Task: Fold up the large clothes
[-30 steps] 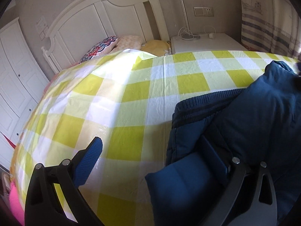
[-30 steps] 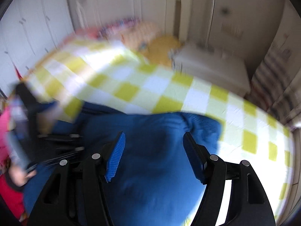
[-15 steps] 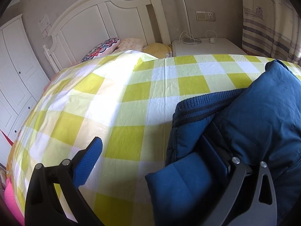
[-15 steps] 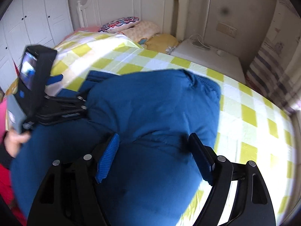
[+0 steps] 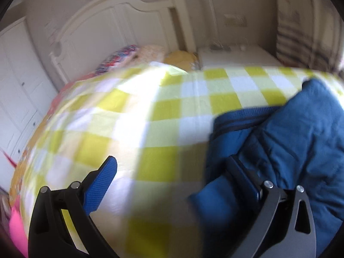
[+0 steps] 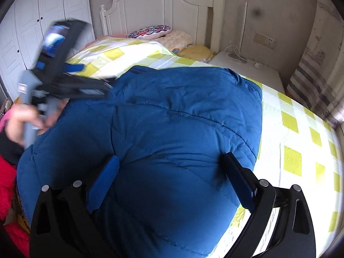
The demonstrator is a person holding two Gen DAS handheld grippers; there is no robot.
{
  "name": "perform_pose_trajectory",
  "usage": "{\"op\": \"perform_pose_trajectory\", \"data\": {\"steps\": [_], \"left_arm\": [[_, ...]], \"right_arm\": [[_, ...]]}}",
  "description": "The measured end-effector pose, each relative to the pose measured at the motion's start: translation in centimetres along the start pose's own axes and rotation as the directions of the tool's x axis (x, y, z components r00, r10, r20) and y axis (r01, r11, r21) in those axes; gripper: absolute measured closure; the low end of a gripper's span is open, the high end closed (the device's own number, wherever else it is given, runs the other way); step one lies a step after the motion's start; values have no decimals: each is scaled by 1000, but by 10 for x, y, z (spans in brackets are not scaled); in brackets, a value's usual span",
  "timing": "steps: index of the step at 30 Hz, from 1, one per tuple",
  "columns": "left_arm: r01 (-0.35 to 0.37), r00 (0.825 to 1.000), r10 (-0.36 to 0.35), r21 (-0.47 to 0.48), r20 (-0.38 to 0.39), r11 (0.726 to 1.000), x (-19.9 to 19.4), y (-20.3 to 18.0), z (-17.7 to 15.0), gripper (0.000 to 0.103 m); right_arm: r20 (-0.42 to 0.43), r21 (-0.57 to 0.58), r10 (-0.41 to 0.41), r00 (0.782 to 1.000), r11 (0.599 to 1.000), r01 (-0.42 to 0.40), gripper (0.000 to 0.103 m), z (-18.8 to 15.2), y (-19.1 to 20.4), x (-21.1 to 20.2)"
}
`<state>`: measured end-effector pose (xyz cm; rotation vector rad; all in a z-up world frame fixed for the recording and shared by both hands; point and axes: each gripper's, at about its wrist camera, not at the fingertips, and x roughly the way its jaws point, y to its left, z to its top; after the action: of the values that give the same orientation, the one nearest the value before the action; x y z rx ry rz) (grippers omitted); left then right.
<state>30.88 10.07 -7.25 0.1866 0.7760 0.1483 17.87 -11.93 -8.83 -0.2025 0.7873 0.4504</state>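
Blue quilted fabric fills the right side of the left wrist view: the padded jacket lies bunched on the yellow-checked bedspread, its ribbed hem showing toward the headboard. The left gripper stands spread wide; its blue left pad is over bare bedspread, while its right finger is against or tucked among the jacket's folds (the blur will not let me say whether it is caught in them). Nothing is pinched between the two.

From the right wrist view the jacket reads quite differently: a broad, smooth panel already laid over itself, sitting near the foot of the bed with the bedspread bare to its right. The right gripper straddles the near part of that panel, its jaws opening, the fabric between them but not squeezed. Only this view shows the person's hand around the left gripper's handle, and the nightstand sharply.

My guess is that a fold has just been laid down and let go. Next would be choosing a fresh edge (probably the near one) and pinching through all layers before lifting.
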Motion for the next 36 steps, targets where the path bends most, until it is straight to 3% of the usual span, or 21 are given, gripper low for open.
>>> {"op": "perform_pose_trajectory", "data": {"steps": [2,4,7,9,12,15,18,21,24,27,29,32,36], "left_arm": [[10,999,-9,-20,41,1000,-35,13,-7,3],[78,992,-77,-8,104,997,-84,19,-25,3],[113,985,-124,92,124,989,-121,-1,-61,3],[58,997,-67,171,49,984,-106,-28,-85,2],[88,995,-92,91,40,992,-94,-23,-96,2],[94,994,-99,88,47,992,-94,-20,-98,2],[109,992,-113,81,51,991,-93,-19,-99,2],[122,990,-125,59,61,991,-92,-17,-102,2],[114,991,-118,65,69,991,-90,-18,-105,2],[104,991,-109,65,74,992,-90,-19,-106,2],[123,990,-126,54,69,991,-89,-16,-106,2],[164,984,-165,18,68,986,-85,-10,-109,2],[163,982,-163,11,96,987,-86,-8,-115,2]], "right_arm": [[12,9,2,1000,1000,-2,11,-2,0,0],[16,16,7,1000,1000,-7,11,-1,-1,0],[17,18,2,1000,1000,-2,11,-3,1,-1],[23,16,-6,1000,1000,5,11,-4,4,-6],[3,41,-40,999,998,40,11,-3,7,-25],[97,-2,-38,995,999,39,11,-13,24,-70],[136,-17,-25,990,999,28,11,-35,37,-97],[33,-50,-66,997,996,67,11,-69,48,-63],[66,66,16,998,998,-21,5,-84,29,-54],[28,40,-28,999,999,27,7,-77,38,-66],[67,16,-64,996,998,63,7,-78,48,-79],[89,60,-35,995,998,29,6,-91,49,-76],[76,115,22,997,993,-30,4,-101,37,-63]]}}
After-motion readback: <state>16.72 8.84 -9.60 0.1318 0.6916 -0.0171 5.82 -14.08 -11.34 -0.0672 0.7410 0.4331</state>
